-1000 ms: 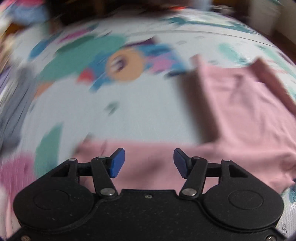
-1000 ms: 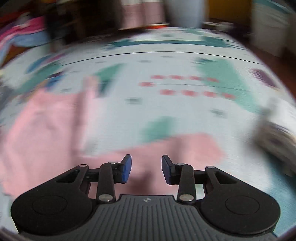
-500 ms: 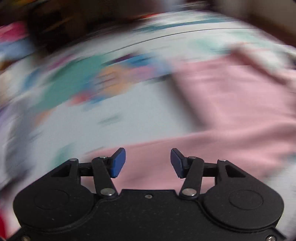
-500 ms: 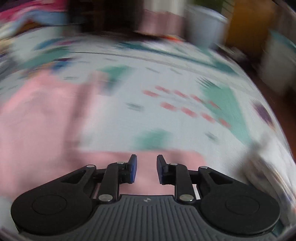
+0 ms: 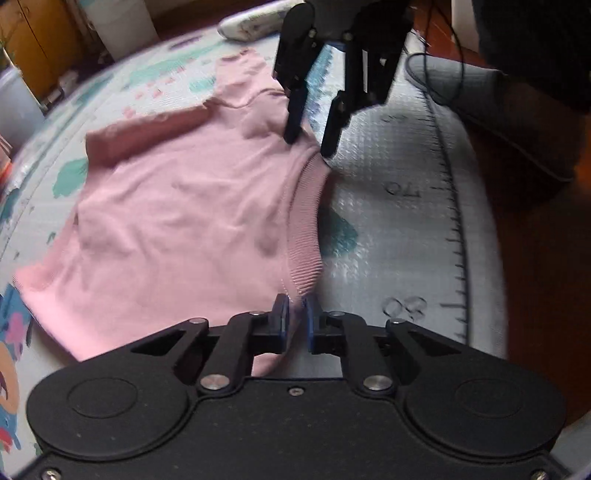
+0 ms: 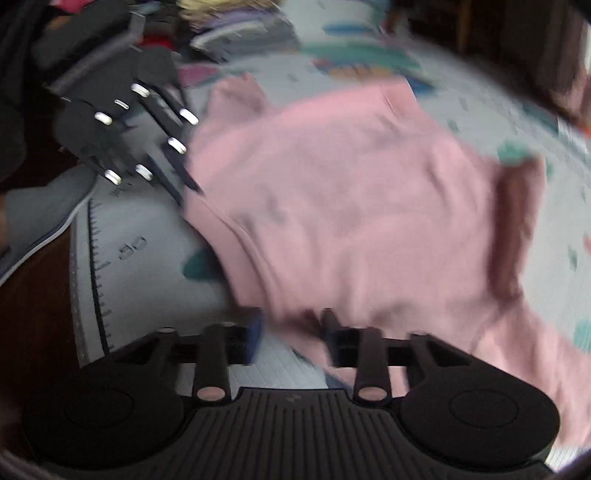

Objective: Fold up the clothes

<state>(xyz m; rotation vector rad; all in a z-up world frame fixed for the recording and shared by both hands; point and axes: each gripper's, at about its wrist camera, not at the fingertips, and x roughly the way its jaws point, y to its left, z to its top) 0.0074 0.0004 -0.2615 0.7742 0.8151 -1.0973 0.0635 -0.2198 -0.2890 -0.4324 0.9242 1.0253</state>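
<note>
A pink sweater (image 5: 177, 206) lies spread on a patterned play mat (image 5: 399, 184); it also shows in the right wrist view (image 6: 351, 206). My left gripper (image 5: 294, 321) is shut on the sweater's ribbed hem (image 5: 303, 221) at its near corner. My right gripper (image 6: 291, 334) is open, its fingers on either side of the hem's other corner. In the left wrist view the right gripper (image 5: 312, 144) stands at the hem's far end, jaws apart. In the right wrist view the left gripper (image 6: 188, 188) is blurred at the upper left.
The mat's ruler-marked edge (image 5: 458, 229) runs along the right, with dark wood floor (image 5: 535, 280) beyond. A grey cushion (image 5: 480, 99) and a cable lie there. A white bundle (image 5: 255, 22) and bins stand at the far end. A clothes pile (image 6: 236, 26) lies behind.
Both grippers have swung from the sleeves to the sweater's ribbed hem. The left gripper has shut on the hem. The right gripper narrowed, then opened wide around the other corner.
</note>
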